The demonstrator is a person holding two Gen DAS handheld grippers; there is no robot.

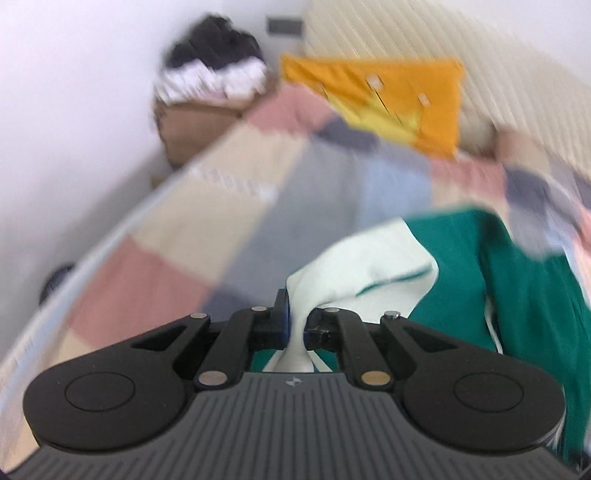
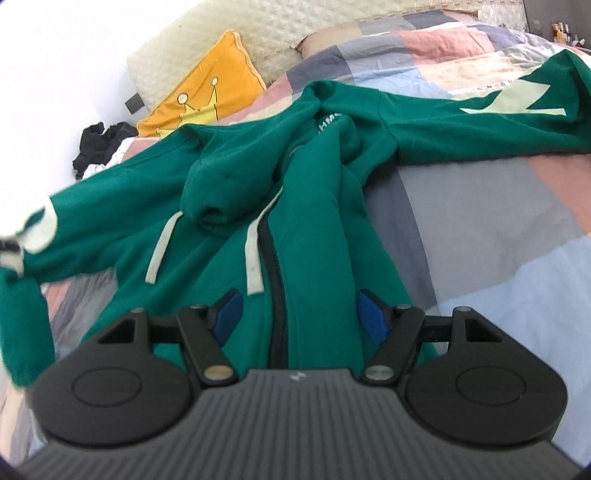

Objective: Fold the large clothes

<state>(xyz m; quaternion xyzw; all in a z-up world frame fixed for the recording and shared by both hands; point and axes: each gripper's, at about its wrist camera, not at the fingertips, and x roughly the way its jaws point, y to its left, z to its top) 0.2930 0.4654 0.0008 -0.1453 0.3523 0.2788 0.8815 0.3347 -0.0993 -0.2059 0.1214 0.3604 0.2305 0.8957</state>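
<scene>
A green zip hoodie [image 2: 314, 206] lies spread face up on the bed, with white drawstrings and its hood bunched near the collar. My left gripper [image 1: 297, 314] is shut on the pale patch [image 1: 362, 266] at the end of one sleeve, and cloth bunches between its pads. In the right wrist view that sleeve [image 2: 40, 221] is lifted at the far left edge and blurred. My right gripper [image 2: 299, 310] stands open just over the hoodie's front, its blue pads [image 2: 227, 310] on either side of the dark zip [image 2: 273, 280]. The other sleeve [image 2: 498, 122] stretches out to the right.
A patchwork quilt [image 2: 498, 221] covers the bed. A yellow cushion [image 2: 199, 96] and a cream quilted pillow [image 2: 229, 37] sit at its head. A cardboard box [image 1: 199, 125] heaped with dark and white clothes stands by the wall. Small bottles [image 2: 561, 31] show far right.
</scene>
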